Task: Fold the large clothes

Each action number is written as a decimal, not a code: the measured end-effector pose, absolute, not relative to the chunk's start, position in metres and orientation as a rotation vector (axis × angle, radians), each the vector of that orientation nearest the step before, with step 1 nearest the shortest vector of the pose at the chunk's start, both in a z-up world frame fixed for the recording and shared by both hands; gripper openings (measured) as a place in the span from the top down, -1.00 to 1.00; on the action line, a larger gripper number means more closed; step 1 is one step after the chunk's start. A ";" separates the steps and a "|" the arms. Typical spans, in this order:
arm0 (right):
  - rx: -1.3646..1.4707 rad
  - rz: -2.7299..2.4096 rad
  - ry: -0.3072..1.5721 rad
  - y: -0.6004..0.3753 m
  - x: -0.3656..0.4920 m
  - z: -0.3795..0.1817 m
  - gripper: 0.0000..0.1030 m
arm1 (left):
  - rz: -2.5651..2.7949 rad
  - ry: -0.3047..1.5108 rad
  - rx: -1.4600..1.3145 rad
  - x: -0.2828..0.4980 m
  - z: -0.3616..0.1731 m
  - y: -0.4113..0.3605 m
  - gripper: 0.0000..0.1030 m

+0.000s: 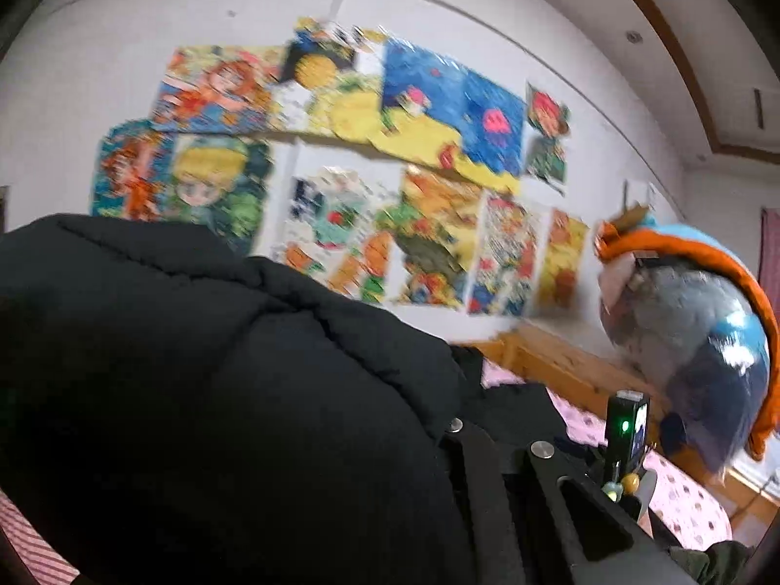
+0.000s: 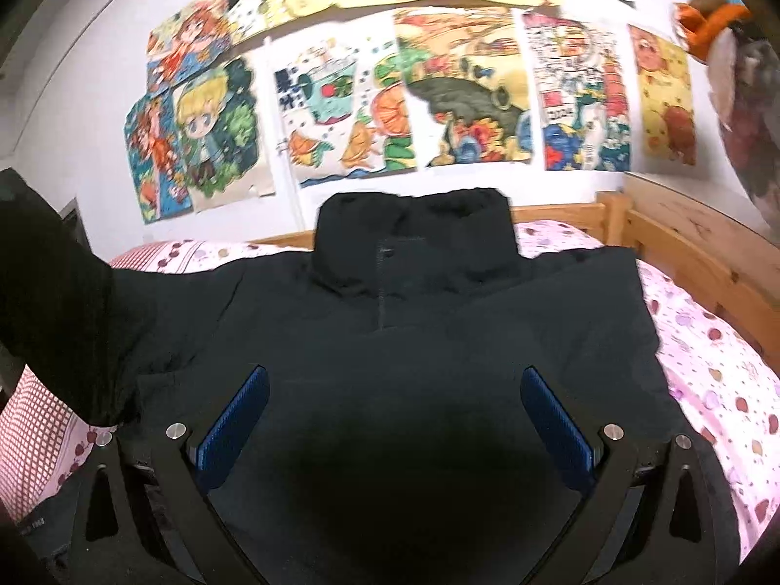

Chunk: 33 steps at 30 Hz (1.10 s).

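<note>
A black padded jacket [image 2: 438,302] lies spread on the bed, collar toward the wall. My right gripper [image 2: 395,390] hovers over its chest, open, its blue pads [image 2: 239,419] wide apart with nothing pinched. At the left edge of the right wrist view one sleeve [image 2: 58,321] is lifted off the bed. In the left wrist view this bulky black fabric [image 1: 219,390] fills the lower left and bunches over my left gripper [image 1: 487,431], which is shut on it. The fingertips are hidden by the fabric.
The bed has a pink dotted sheet [image 2: 707,365] and a wooden frame [image 2: 682,239]. Colourful drawings [image 2: 390,97] cover the white wall behind. A large blue, grey and orange plush toy [image 1: 692,331] hangs at the right. A small black device with a green light [image 1: 626,424] stands nearby.
</note>
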State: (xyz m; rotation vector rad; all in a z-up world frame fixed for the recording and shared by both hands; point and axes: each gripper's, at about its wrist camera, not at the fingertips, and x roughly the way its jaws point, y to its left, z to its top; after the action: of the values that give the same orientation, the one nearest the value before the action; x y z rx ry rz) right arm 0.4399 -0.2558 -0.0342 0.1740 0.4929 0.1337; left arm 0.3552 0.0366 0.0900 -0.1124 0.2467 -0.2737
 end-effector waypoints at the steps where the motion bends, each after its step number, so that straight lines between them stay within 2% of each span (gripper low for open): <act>1: 0.185 0.128 0.493 -0.260 0.439 -0.036 -0.97 | -0.289 0.263 -0.102 0.359 0.086 0.029 0.81; 6: 0.234 0.079 0.473 -0.285 0.432 -0.038 -0.97 | -0.373 0.371 -0.038 0.375 0.056 -0.006 0.81; 16: 0.023 -0.055 0.456 -0.288 0.420 -0.035 -0.97 | -0.512 0.586 0.080 0.401 -0.005 -0.064 0.81; 26: 0.043 -0.079 0.491 -0.302 0.419 -0.043 -0.97 | -0.536 0.790 0.096 0.421 -0.043 -0.075 0.81; 33: 0.029 -0.085 0.522 -0.299 0.424 -0.053 -0.97 | -0.554 0.832 0.105 0.421 -0.049 -0.075 0.80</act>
State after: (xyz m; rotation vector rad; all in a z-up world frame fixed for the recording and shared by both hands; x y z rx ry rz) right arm 0.4245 -0.2988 -0.0530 0.0291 0.5218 -0.0854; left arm 0.4214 -0.0745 -0.0487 0.1046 0.8317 -0.5540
